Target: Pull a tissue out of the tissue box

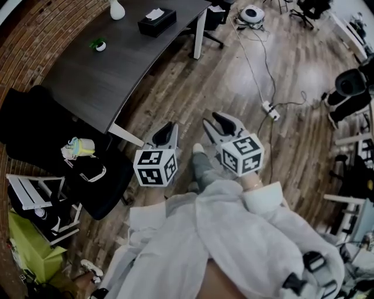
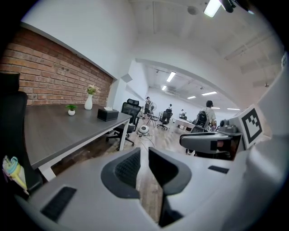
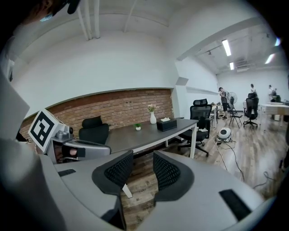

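On the dark surface (image 1: pixel 134 64), near its far corner: tissue box (image 1: pixel 156 21), black, oblong, lying flat. In the head view its long axis slants gently from lower left to upper right, and a white tissue stands up from the top slot. Same surface, left of the box in that view: white vase (image 1: pixel 117 9) and small potted plant (image 1: pixel 99 44). Over the wood floor (image 1: pixel 280 76), well apart from the box: left gripper (image 1: pixel 168 126), jaws nearly together with a thin slit between them, nothing in it; right gripper (image 1: pixel 214 121), jaws clearly parted, also empty. Both grippers sit side by side, pointing up-frame toward the surface.
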Tool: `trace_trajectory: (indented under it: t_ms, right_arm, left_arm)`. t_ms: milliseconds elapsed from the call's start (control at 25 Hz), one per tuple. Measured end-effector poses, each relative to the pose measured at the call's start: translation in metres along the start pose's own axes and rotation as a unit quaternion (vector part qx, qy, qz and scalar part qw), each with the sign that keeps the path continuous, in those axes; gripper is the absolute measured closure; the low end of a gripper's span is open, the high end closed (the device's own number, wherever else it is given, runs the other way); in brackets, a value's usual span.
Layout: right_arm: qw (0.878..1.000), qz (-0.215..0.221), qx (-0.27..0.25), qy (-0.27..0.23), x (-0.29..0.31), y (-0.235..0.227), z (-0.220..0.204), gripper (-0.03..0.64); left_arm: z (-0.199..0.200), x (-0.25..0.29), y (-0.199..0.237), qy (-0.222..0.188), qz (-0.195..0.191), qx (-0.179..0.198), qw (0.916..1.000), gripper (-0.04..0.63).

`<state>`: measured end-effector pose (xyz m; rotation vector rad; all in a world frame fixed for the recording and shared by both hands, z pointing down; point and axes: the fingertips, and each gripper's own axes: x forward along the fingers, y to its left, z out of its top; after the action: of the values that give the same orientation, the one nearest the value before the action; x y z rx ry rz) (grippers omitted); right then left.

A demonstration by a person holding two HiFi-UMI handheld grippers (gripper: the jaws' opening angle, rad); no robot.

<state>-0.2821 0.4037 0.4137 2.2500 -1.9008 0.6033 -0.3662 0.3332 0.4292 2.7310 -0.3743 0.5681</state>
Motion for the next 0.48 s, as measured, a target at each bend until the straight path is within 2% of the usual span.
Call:
trace_trajectory:
  t_ms: [80,320,480]
  right_arm:
    - [1.000,0.002,-0.001,0.000,0.017,-0.014,0.009,0.499]
    - [0.999,0.048,-0.005,-0.005,0.068,-0.048,0.044,0.499]
    - [0.998,0.059,-0.013,-0.016,0.105,-0.082,0.078,0.499]
  left_arm:
    - [0.011,0.014,0.010,-0.003,0.006,-0.002,1.0000,0.525]
    - [0.055,0.061,0.040,-0.010,0.032,0.009,0.9994,0.479]
    - [0.095,0.099,0.060,-0.021,0.048,0.015,0.9985,0.469]
